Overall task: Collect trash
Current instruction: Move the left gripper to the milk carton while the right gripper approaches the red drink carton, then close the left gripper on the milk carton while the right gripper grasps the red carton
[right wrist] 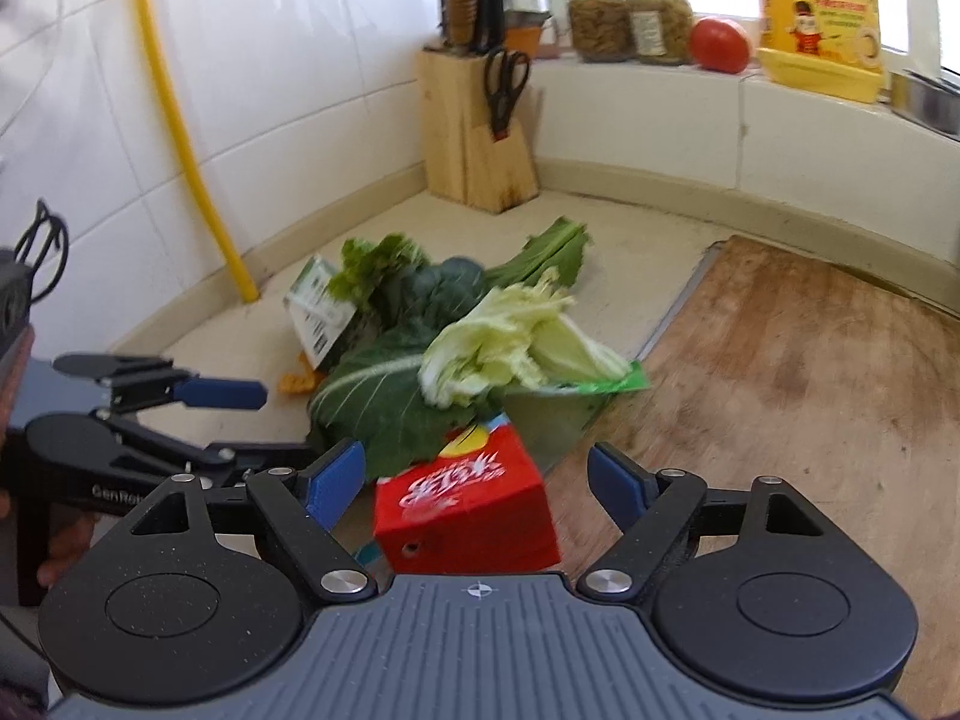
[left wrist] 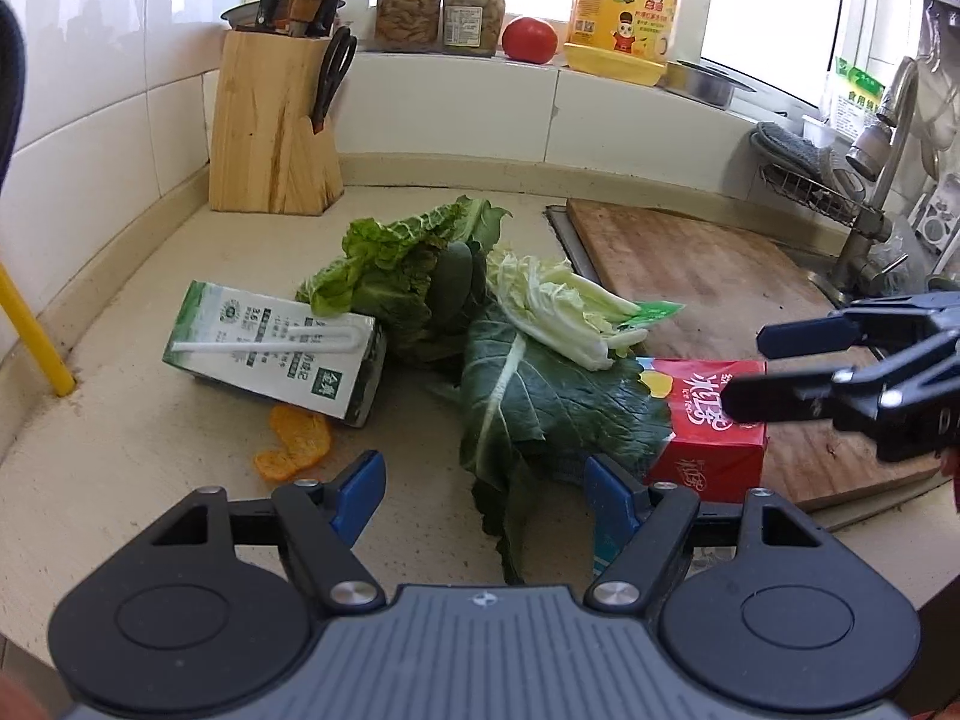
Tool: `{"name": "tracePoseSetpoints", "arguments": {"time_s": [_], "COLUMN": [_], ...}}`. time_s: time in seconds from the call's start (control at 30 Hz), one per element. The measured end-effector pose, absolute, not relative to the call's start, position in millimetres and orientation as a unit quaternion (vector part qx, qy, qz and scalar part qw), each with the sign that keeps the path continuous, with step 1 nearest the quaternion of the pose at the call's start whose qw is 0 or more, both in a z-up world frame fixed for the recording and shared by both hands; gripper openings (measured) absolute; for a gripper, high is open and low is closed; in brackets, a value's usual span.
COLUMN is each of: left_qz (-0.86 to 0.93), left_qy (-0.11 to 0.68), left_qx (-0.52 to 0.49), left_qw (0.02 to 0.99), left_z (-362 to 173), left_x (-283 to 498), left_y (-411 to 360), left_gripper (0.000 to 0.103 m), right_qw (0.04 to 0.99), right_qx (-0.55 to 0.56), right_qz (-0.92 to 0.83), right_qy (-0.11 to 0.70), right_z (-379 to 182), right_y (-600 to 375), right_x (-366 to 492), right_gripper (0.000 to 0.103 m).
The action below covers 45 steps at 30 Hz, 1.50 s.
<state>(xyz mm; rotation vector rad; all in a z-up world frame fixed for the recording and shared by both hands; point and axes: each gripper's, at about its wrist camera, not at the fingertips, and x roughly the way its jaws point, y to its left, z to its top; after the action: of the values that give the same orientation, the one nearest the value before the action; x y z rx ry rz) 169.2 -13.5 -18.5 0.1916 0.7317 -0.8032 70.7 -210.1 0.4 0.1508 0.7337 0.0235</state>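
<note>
Around red carton (right wrist: pixel 465 504), right gripper (right wrist: pixel 477 480) jaws wide.

— From where is the scene viewed by the left wrist camera?
— The table (left wrist: pixel 150 420) is looked down on from low at its front edge, toward the windowsill; the green carton (left wrist: pixel 276 354) lies close ahead.
— And the right wrist camera?
— It is held further right, over the cutting board (right wrist: pixel 810 396), and turned leftward toward the tiled corner, with the red carton (right wrist: pixel 468 510) very near.
— What is shared?
— The leaf pile (left wrist: pixel 522 360), both cartons, the knife block (left wrist: pixel 270 132) and the sill jars are caught in both; each gripper is seen in the other view.
</note>
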Motion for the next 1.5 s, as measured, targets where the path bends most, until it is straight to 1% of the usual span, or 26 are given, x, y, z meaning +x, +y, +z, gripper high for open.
{"name": "tracePoseSetpoints", "arguments": {"time_s": [0.27, 0.53, 0.67, 0.87, 1.03, 1.13, 1.5], "left_qz": [-0.353, -0.313, -0.286, -0.246, -0.216, -0.204, -0.196], "left_qy": [0.357, 0.355, 0.356, 0.370, 0.375, 0.383, 0.421], "left_qx": [0.080, 0.062, 0.042, -0.031, -0.046, -0.064, -0.121], "left_qw": [0.861, 0.879, 0.889, 0.895, 0.901, 0.898, 0.878], "left_z": [-19.1, -13.9, -13.2, -12.9, -12.9, -14.9, -33.6], "left_x": [167.1, 175.4, 194.0, 235.1, 262.9, 276.8, 305.4], "left_y": [-7.1, 4.6, 10.2, 22.4, 22.0, 19.9, 6.4], "left_gripper": [0.071, 0.071, 0.071, 0.071, 0.072, 0.077, 0.078], "right_qw": [0.923, 0.922, 0.920, 0.917, 0.911, 0.909, 0.904], "right_qx": [0.065, 0.061, 0.060, 0.062, 0.066, 0.064, 0.059], "right_qz": [0.042, 0.067, 0.074, 0.083, 0.092, 0.096, 0.107], "right_qy": [0.376, 0.378, 0.380, 0.385, 0.397, 0.401, 0.409], "right_z": [-10.2, -13.1, -14.9, -17.8, -21.6, -24.6, -29.2], "right_y": [-209.3, -212.7, -217.0, -223.3, -225.5, -224.4, -223.2], "right_x": [82.2, 92.2, 96.0, 100.7, 107.2, 110.1, 118.5], "right_gripper": [0.087, 0.088, 0.088, 0.089, 0.089, 0.090, 0.090]}}
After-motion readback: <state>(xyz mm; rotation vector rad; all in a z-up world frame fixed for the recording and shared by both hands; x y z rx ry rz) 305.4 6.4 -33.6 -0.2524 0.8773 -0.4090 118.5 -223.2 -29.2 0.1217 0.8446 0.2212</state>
